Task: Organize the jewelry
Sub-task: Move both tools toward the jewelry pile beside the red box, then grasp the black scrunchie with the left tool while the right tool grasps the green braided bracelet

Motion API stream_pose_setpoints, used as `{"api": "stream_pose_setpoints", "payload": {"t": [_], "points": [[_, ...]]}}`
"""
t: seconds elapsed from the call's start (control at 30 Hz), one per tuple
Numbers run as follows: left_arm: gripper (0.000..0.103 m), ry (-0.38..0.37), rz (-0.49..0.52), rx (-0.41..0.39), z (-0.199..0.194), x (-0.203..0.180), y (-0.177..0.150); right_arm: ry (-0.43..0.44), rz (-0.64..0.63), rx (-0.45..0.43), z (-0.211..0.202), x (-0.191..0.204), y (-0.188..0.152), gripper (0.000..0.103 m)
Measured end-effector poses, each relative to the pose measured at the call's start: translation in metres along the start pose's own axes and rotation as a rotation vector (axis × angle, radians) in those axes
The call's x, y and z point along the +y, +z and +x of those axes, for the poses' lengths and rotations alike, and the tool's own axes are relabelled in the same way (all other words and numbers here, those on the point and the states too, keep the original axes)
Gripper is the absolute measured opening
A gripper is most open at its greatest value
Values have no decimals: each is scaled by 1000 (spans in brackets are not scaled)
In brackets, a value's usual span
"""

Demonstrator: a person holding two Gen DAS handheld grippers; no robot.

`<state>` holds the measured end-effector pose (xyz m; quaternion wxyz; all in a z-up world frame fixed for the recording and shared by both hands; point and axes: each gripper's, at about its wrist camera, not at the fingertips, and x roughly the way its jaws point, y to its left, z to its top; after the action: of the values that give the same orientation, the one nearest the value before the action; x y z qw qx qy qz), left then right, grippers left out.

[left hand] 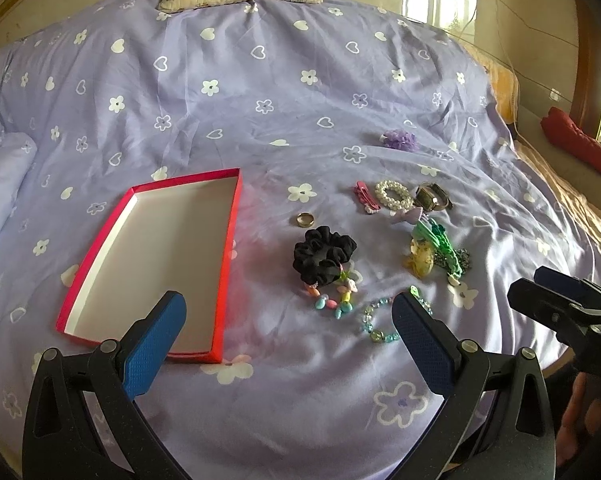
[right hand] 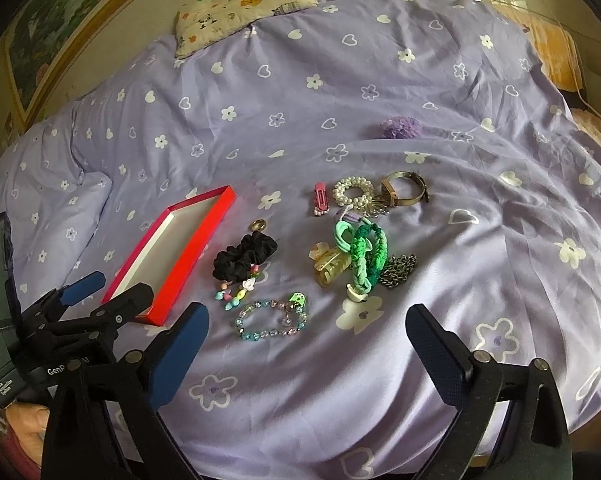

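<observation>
Both the left tongs (left hand: 288, 332) and right tongs (right hand: 306, 340) gape wide above the bed (right hand: 500, 240), red box (left hand: 152, 256) left of the black scrunchie (left hand: 323, 254).

Right wrist view: white lettering on the black body of the left gripper (right hand: 100, 292) read "GenR", the rest cut off behind the right gripper's frame. A small white label on the lower block of the same unit carried two or three lines of print, too small and tilted to read. The pillow (right hand: 246, 0) bore cartoon prints only, with no legible words.

Left wrist view: no readable text, numbers or signs were found on any item.
</observation>
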<state>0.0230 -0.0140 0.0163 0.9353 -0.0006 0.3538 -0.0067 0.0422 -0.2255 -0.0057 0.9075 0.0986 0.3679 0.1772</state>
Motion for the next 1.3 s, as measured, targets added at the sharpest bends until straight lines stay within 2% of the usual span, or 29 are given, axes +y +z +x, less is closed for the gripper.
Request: {"api": "stream_pose_setpoints", "payload": {"t": [0.23,0.37,0.6,0.83,0.93,1.03,1.13,1.23,1.3], "points": [[103,-15,-16,16,9,4,6,-7,14,2,4,-6,4,89],[101,-26,-19,29,16,7,9,-11,22,5,9,-10,9,80],[87,-46,1,62,37,7,17,-23,45,34,29,-21,15,64],[79,-79,-5,138,78,8,29,-43,55,80,55,-30,17,61],[74,-81,6,167,96,6,35,-55,53,99,65,-33,19,55],[67,-82,15,198,113,5,38,-67,53,117,74,-37,21,54],[66,-79,18,219,125,7,39,-67,55,135,83,-40,22,49],[61,-88,22,245,136,7,39,-72,50,156,93,-41,22,42],[56,-95,32,262,142,5,37,-75,48,171,99,-41,21,30]]}}
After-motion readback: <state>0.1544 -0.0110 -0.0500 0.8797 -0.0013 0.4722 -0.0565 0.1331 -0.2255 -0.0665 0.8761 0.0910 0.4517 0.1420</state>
